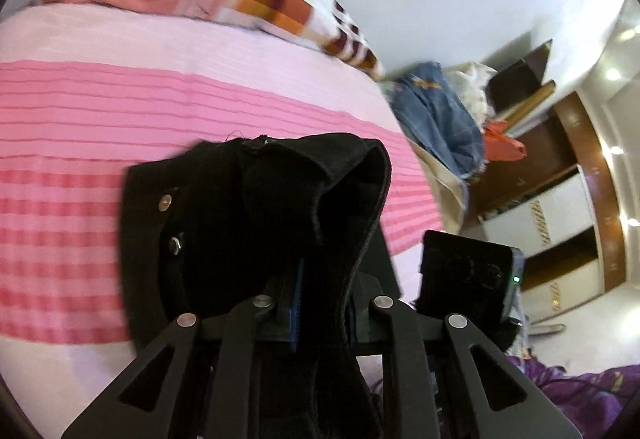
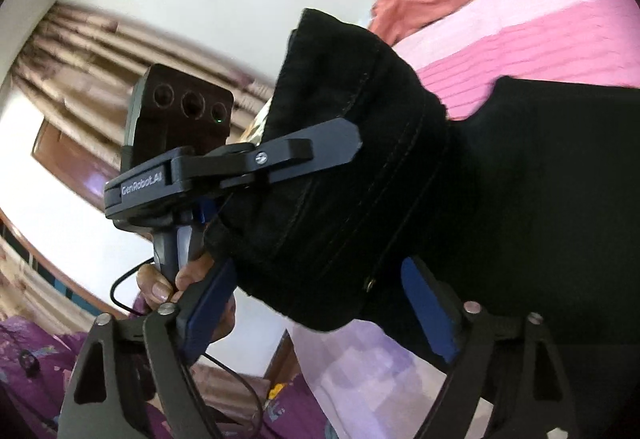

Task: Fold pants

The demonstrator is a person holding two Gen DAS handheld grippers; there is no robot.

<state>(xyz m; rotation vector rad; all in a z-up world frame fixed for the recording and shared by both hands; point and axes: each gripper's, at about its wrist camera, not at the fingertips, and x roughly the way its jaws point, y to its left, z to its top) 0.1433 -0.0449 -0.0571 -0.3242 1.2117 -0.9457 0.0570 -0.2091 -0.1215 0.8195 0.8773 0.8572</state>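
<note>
Both grippers [image 1: 316, 303] [image 2: 320, 303] at black pants [image 2: 360, 167]: left clamped, right agape around them.

One pair black pants [image 1: 256, 223], two metal buttons on waistband. Two grippers: left gripper [image 2: 336, 147], right gripper [image 2: 320, 315]. One hand [image 2: 168, 283] visible. One striped pink bedspread [image 1: 160, 111]. One checked pillow [image 1: 288, 7]. One blue denim garment [image 1: 440, 115].

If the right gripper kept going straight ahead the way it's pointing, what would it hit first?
Most likely the black pants. The right gripper has its jaws open, and the bunched fabric hangs right between and ahead of them. The left gripper, clamped on that fabric, sits just beyond; depth is unclear.
</note>
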